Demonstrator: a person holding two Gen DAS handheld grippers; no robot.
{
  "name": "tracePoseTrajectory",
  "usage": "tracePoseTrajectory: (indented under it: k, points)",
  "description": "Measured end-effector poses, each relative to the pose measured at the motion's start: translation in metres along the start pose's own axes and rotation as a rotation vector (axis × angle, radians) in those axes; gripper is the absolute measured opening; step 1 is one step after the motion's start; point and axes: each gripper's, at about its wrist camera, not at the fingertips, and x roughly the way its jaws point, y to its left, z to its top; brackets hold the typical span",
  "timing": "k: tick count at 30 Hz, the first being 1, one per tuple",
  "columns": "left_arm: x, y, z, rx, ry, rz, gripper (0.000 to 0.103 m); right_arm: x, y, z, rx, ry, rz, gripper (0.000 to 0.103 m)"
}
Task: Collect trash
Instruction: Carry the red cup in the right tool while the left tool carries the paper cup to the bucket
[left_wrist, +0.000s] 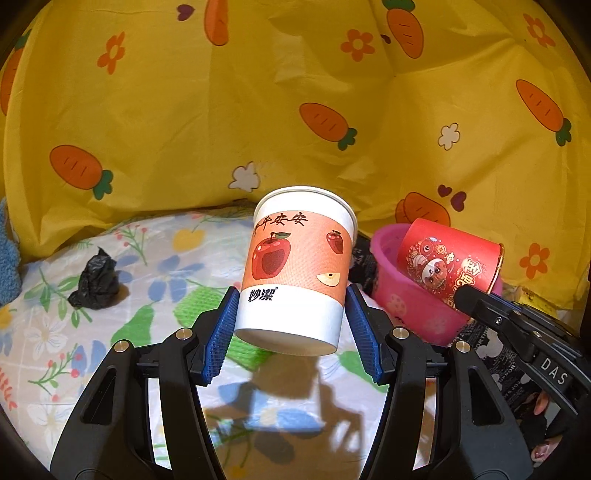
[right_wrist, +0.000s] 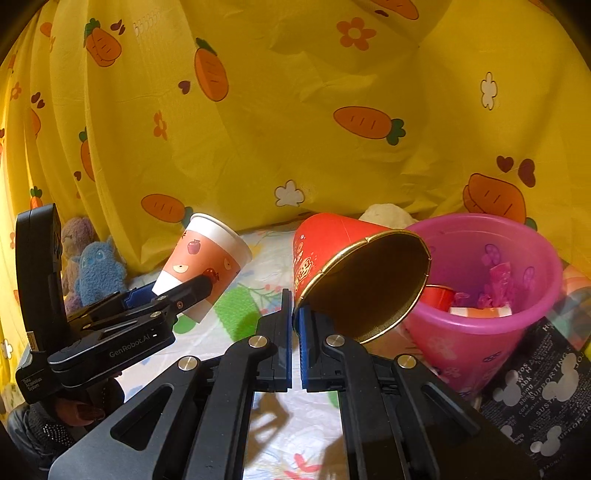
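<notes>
Drop step: your right gripper (right_wrist: 295, 317) pinches the red paper cup's (right_wrist: 332, 258) rim; tip it right into the pink plastic bin (right_wrist: 480, 343). Left gripper (left_wrist: 290, 314) clamps the apple-print paper cup (left_wrist: 295, 266).

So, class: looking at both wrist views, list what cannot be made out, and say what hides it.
- Left wrist view: the pink bin's contents, blocked by the red cup.
- Left wrist view: what the crumpled black bag holds; it is bunched shut.
- Right wrist view: the items in the bin, partly hidden by its wall.
- Right wrist view: the white lump behind the red cup, mostly covered.

Carrot-print yellow curtain (left_wrist: 258, 92), blue plush (right_wrist: 96, 271), floral sheet (left_wrist: 55, 332).
</notes>
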Motion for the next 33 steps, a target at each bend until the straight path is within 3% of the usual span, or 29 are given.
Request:
tracePoseTrajectory:
  k: [17, 33]
  points:
    - [0.074, -0.101, 0.023, 0.109, 0.048, -0.177, 0.057, -0.006, -0.106, 0.015, 0.098, -0.025, -0.195, 0.004]
    - [0.117, -0.126, 0.029, 0.123, 0.097, -0.242, 0.057, 0.010, -0.135, 0.019, 0.116, -0.008, -0.239, 0.004]
